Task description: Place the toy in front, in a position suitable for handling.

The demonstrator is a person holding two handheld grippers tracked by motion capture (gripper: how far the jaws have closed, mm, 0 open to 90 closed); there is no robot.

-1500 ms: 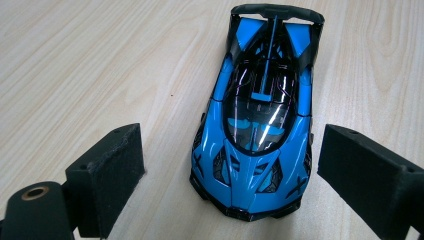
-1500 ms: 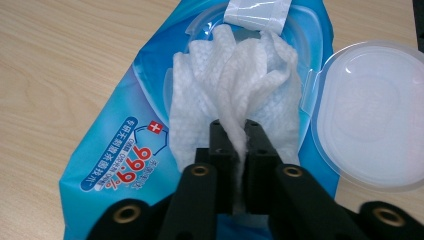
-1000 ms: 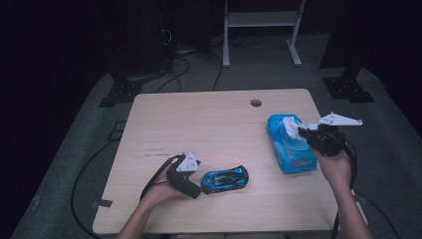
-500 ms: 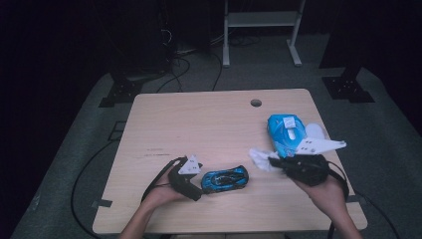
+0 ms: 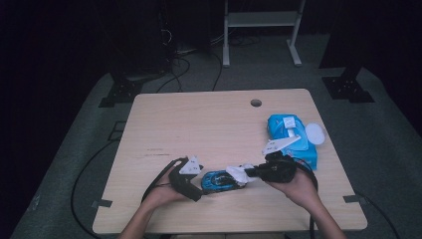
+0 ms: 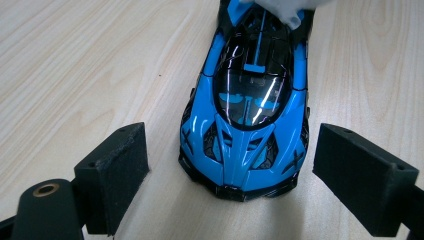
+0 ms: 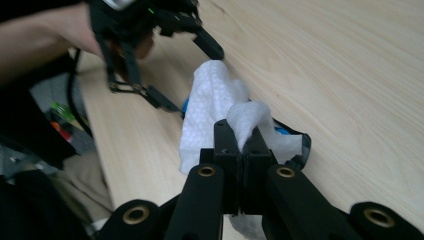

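Landmark: blue toy sports car (image 5: 222, 179), lying near the front edge of the wooden table (image 5: 199, 124).

Change noted: right gripper (image 5: 249, 173) was over the blue wet-wipe pack (image 5: 291, 137), well to the right of the car, a second before; it had since crossed leftward and slightly down and now sat at the car's right-hand end. Its jaws were clamped fully together on a white wet wipe (image 7: 220, 107), pinched at a fold with the rest hanging loose. In the left gripper view a corner of that wipe (image 6: 290, 10) already overlapped the car's far end.

Left gripper (image 5: 196, 181) held its place at the car's left end. Jaws had just been closing a little but stood wide, one pad (image 6: 115, 170) either side of the car's nose, neither touching the body.

Reading: wipe fetched and delivered; wiping of the car appeared about to start. The car was unclamped and could slide under the first stroke unless the left jaws closed on it.
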